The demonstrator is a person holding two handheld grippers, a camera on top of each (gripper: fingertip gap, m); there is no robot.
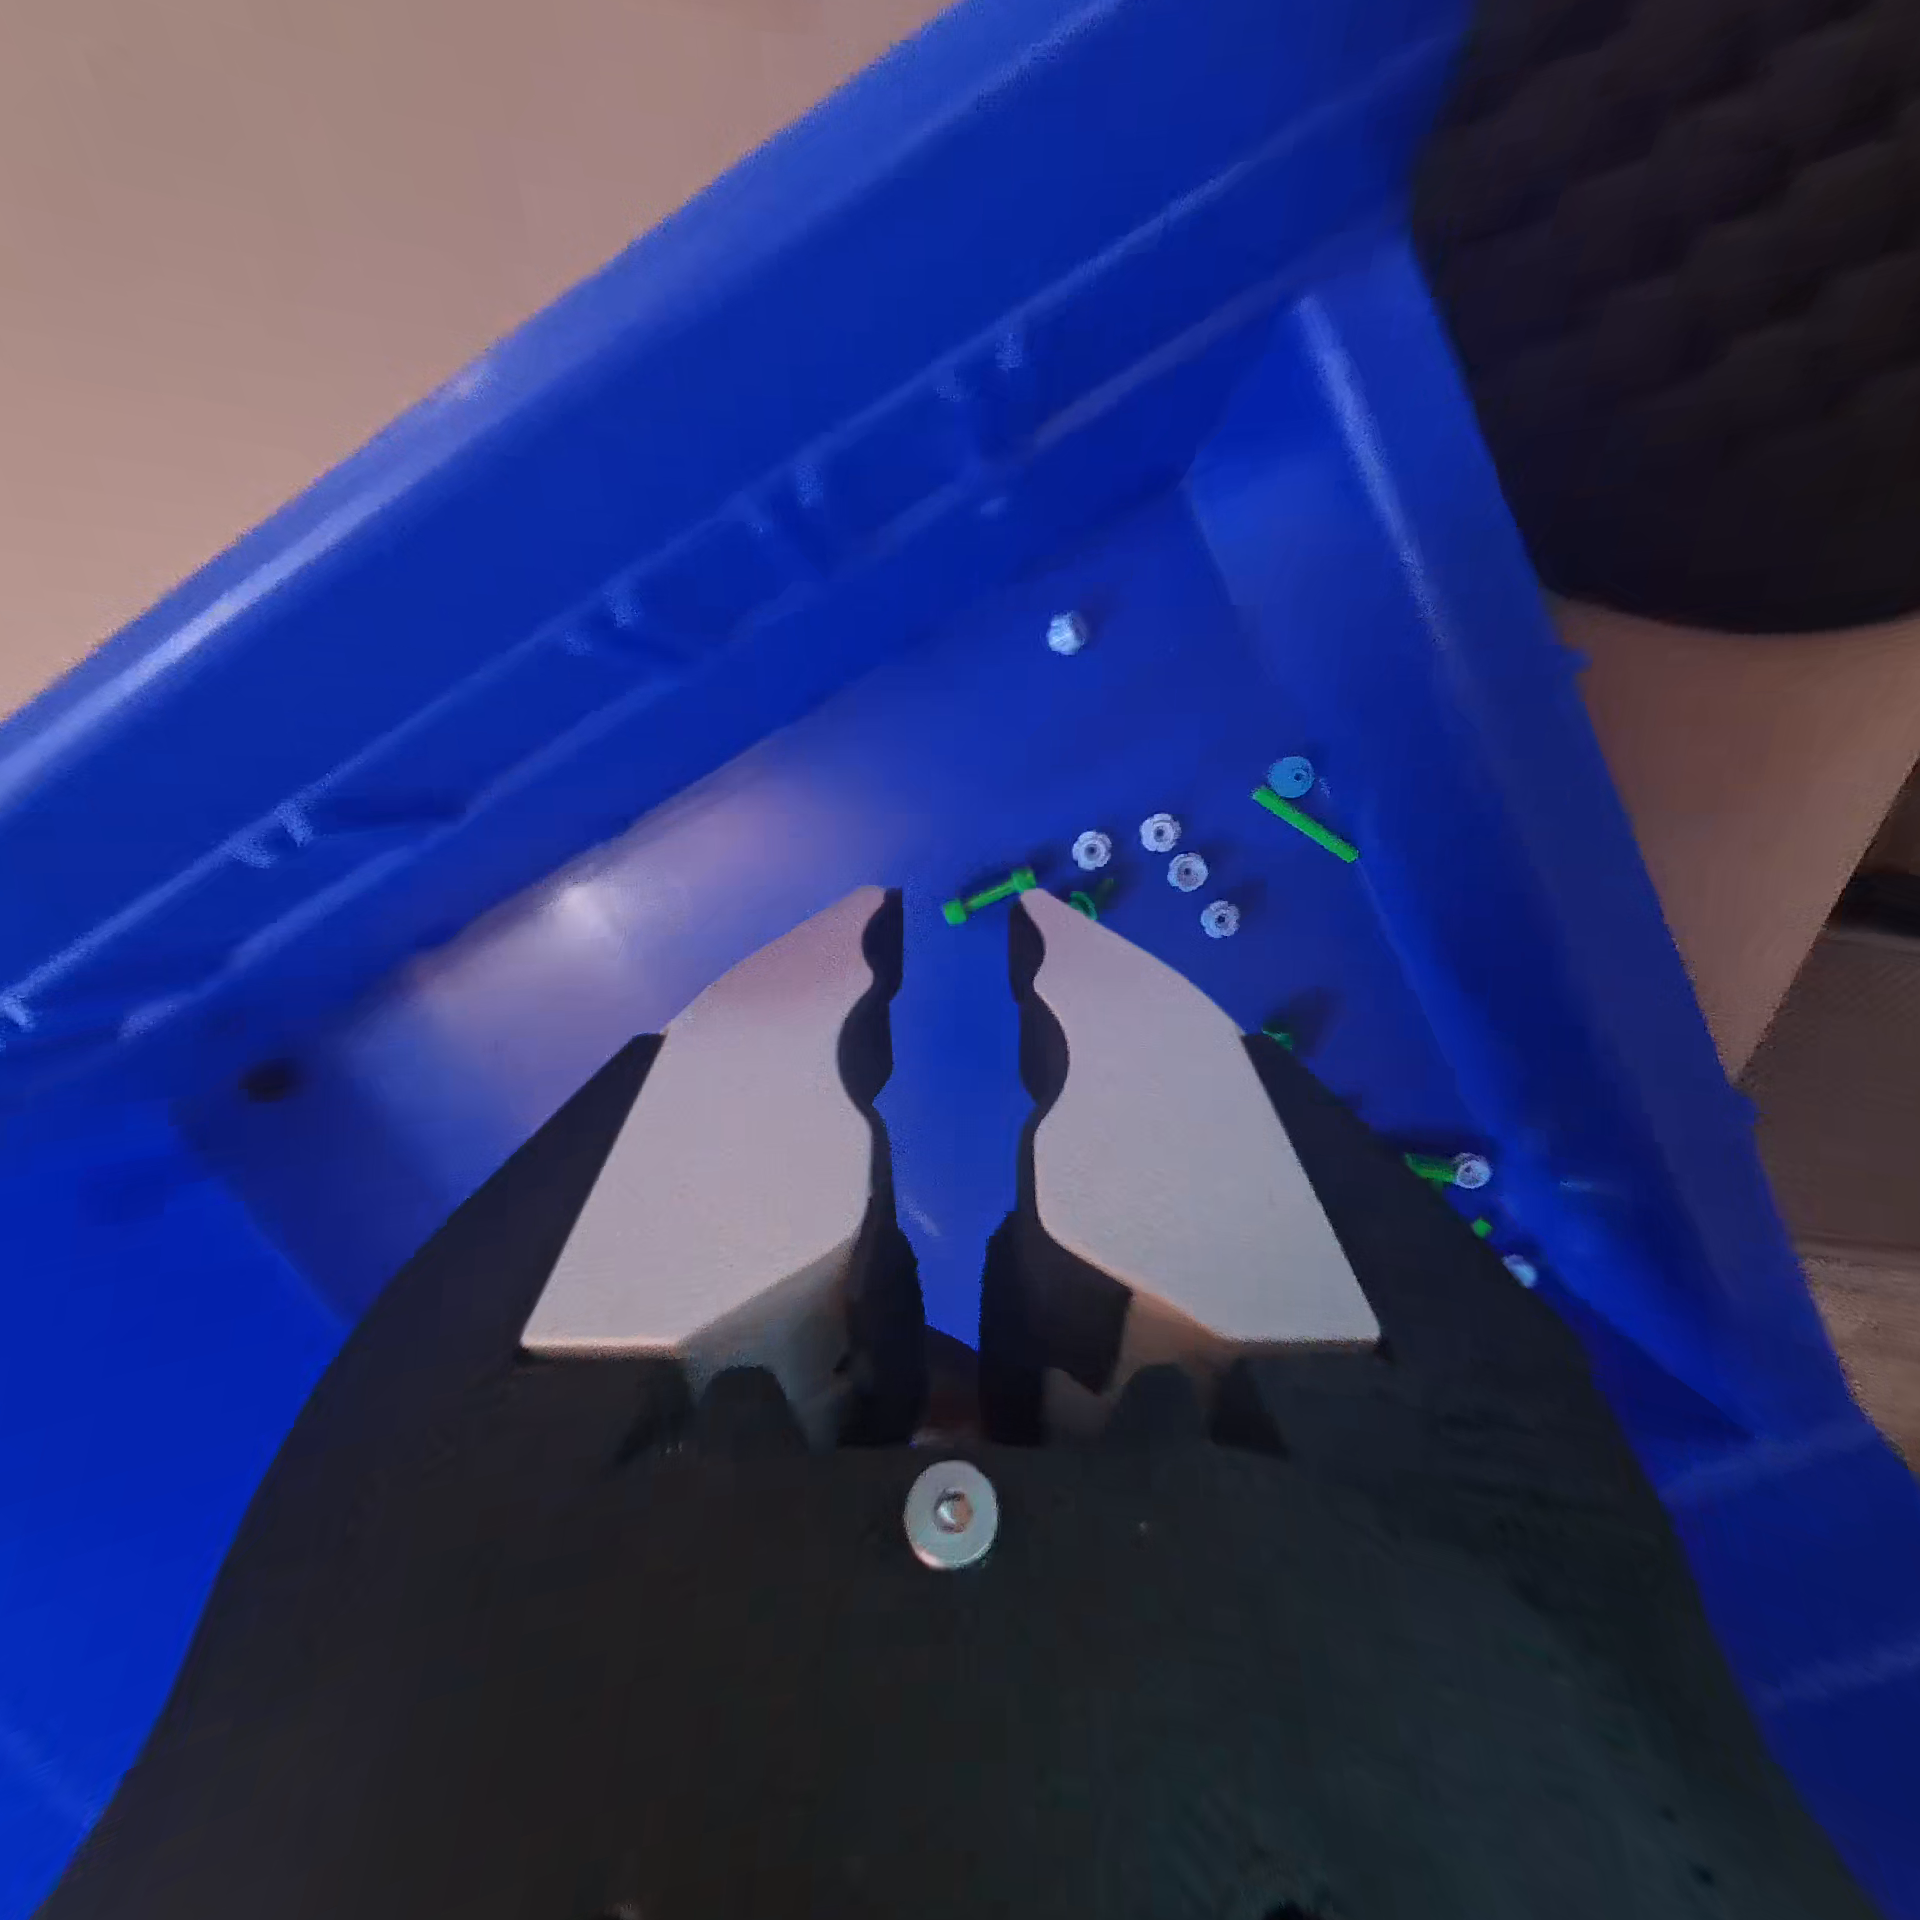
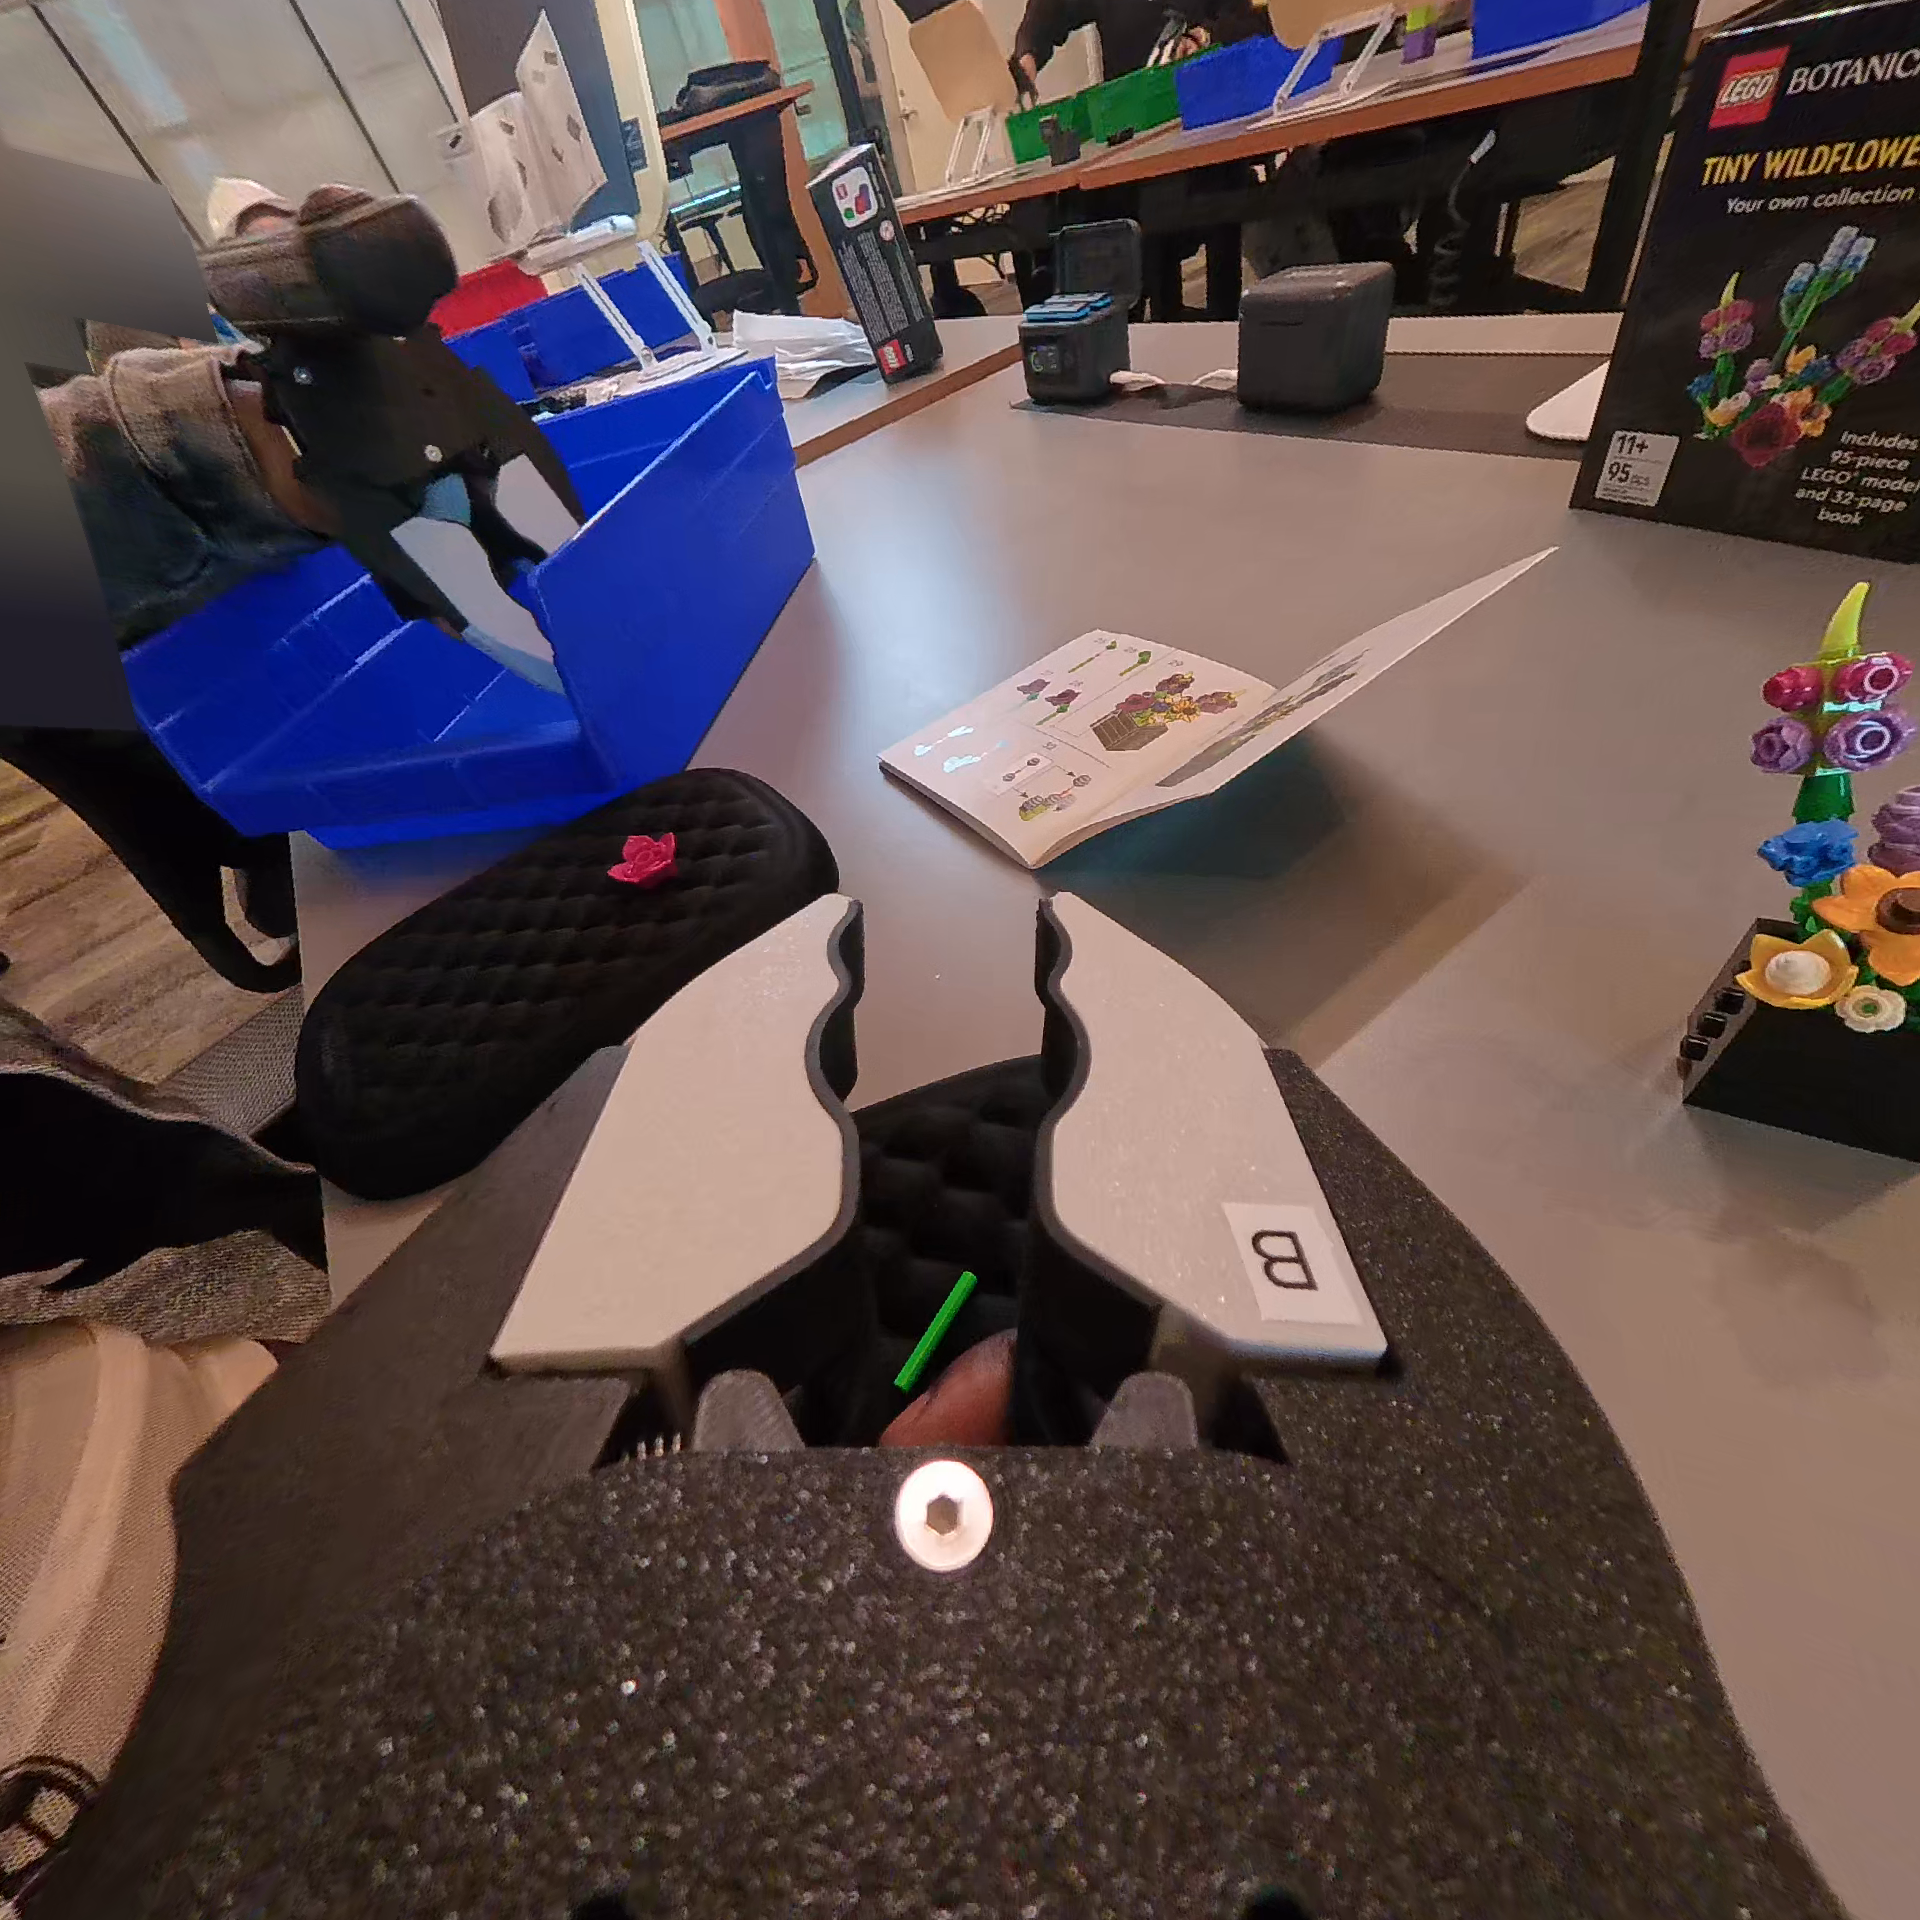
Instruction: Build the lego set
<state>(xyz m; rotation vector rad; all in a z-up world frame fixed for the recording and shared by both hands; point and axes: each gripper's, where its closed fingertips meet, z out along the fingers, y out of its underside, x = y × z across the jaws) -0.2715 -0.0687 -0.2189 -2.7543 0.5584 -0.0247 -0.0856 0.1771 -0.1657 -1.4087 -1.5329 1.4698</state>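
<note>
**Left wrist view: fingers parted inside the blue bin, right set idling over the pad**

Left wrist view is showing the left gripper [image 1: 954, 906] reaching down into a tilted blue bin [image 1: 727, 499], its fingers [image 1: 748, 1122] standing a narrow gap apart with nothing between them. Just beyond the tips a short green pin [image 1: 987, 897] is lying on the bin floor, nearly touching the right tip. A little farther right, four small white flower studs [image 1: 1184, 871] are sitting in a loose cluster, and past them a long green rod [image 1: 1304, 824] is lying beside a round blue stud [image 1: 1290, 775]. One more white stud [image 1: 1067, 632] is resting alone nearer the far wall. More green and white bits are peeking out by the bin's right wall, partly hidden behind the gripper body.

Right wrist view is showing the right gripper [image 2: 948, 906] hovering low over a black quilted pad [image 2: 499, 987], fingers [image 2: 717, 1122] spread apart and holding nothing. Below them, close to the gripper body, a thin green rod [image 2: 935, 1330] is lying on the pad. Farther out on the pad a magenta flower piece [image 2: 642, 860] is sitting by itself. Beyond the pad an instruction booklet [image 2: 1091, 758] is lying open on the grey desk [image 2: 1351, 1039]. At the right edge the partly built flower model [image 2: 1839, 883] is standing upright in its black base, with the set's box [image 2: 1766, 312] standing behind it. At the left, the other gripper is dipping into the blue bin.
</note>
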